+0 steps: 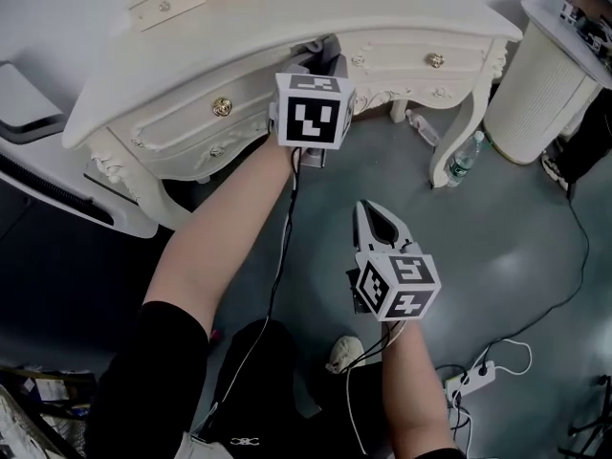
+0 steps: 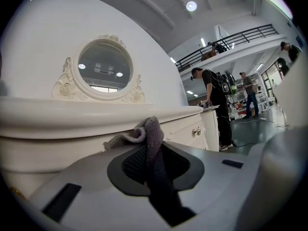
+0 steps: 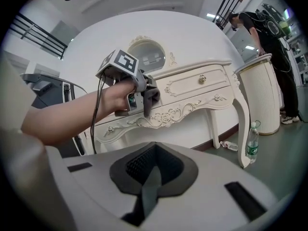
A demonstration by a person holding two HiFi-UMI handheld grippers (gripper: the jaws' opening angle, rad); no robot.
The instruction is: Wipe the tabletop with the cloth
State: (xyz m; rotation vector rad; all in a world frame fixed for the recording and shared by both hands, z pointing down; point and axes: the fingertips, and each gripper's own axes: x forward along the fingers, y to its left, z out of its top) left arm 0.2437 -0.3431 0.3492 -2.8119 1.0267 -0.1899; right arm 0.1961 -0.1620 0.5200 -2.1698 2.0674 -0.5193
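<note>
Nearest person, right claw (image 1: 373, 220) low over floor (image 1: 507, 247), jaws together, empty, pointing at desk (image 1: 287, 17). Farther, left arm (image 1: 229, 237) stretched forward; left claw (image 1: 323, 63) clamped on grey cloth (image 2: 147, 129), level with drawer fronts, below tabletop edge. Wiping apparently not begun; whole top left.

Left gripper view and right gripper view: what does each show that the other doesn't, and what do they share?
Only the left gripper view shows people up on a balcony, and the cloth up close, pinched in the left gripper's shut jaws. Only the right gripper view shows that gripper from outside, the forearm holding it, a water bottle on the floor, and the right gripper's own jaws, shut on nothing. Both show the cream dressing table, its round mirror and the cloth.
</note>
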